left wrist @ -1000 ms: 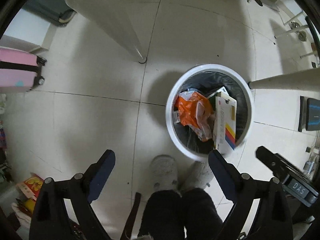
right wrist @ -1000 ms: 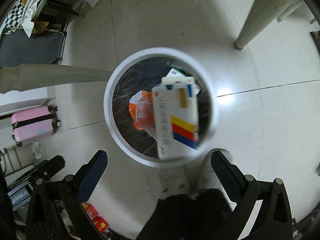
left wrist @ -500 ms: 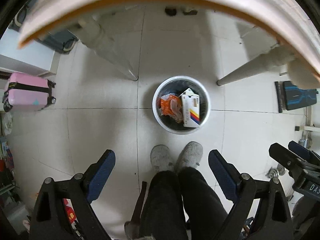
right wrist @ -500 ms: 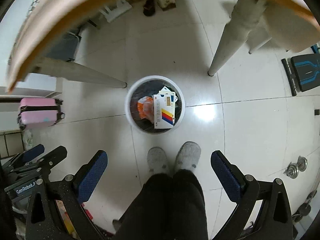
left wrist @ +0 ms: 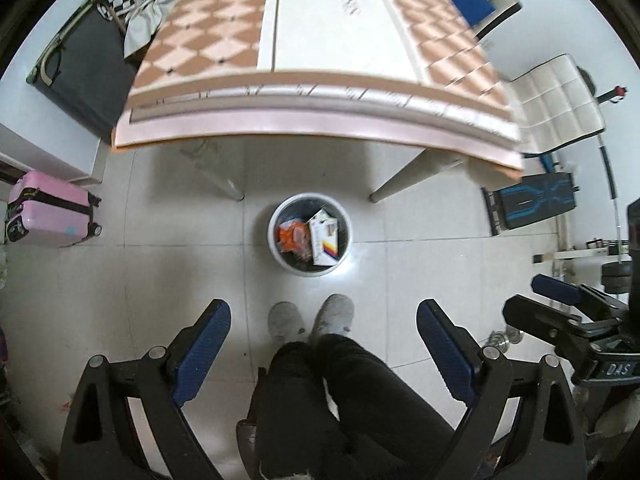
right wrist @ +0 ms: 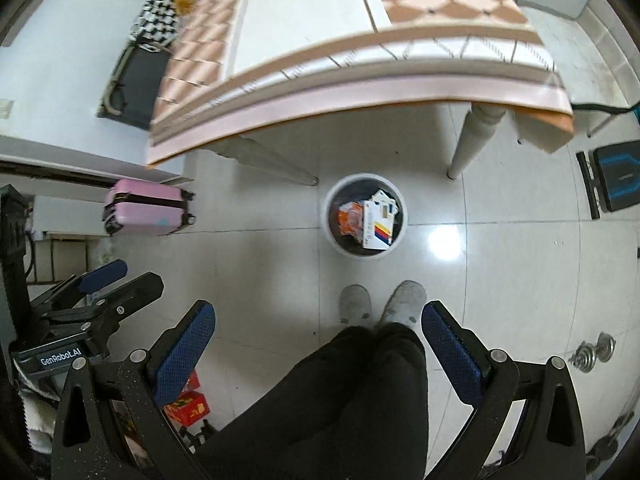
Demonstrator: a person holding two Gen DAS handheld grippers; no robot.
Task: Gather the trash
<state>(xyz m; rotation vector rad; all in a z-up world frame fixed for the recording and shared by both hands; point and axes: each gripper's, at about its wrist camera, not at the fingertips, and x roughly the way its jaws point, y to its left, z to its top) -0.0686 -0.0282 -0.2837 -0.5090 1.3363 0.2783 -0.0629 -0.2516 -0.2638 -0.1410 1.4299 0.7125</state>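
A round white trash bin [left wrist: 276, 250] with a black liner stands on the tiled floor below the table edge; it also shows in the right wrist view [right wrist: 334, 240]. Inside lie an orange wrapper [left wrist: 292, 236] and a white box with coloured stripes [left wrist: 324, 238], also seen in the right wrist view as the wrapper [right wrist: 350, 220] and box [right wrist: 378, 230]. My left gripper [left wrist: 324, 338] is open and empty, high above the floor. My right gripper [right wrist: 318, 338] is open and empty too, at about the same height.
A table with an orange checked cloth [left wrist: 320, 92] fills the top, its legs [right wrist: 472, 140] beside the bin. A pink suitcase [left wrist: 48, 210] stands left, a white chair [left wrist: 556, 108] right. The person's legs and grey slippers [left wrist: 312, 318] stand before the bin. Dumbbells [right wrist: 596, 350] lie right.
Both grippers have risen from just over the bin to above table height. The bin now looks small and the tabletop has come into view. Both stayed open.
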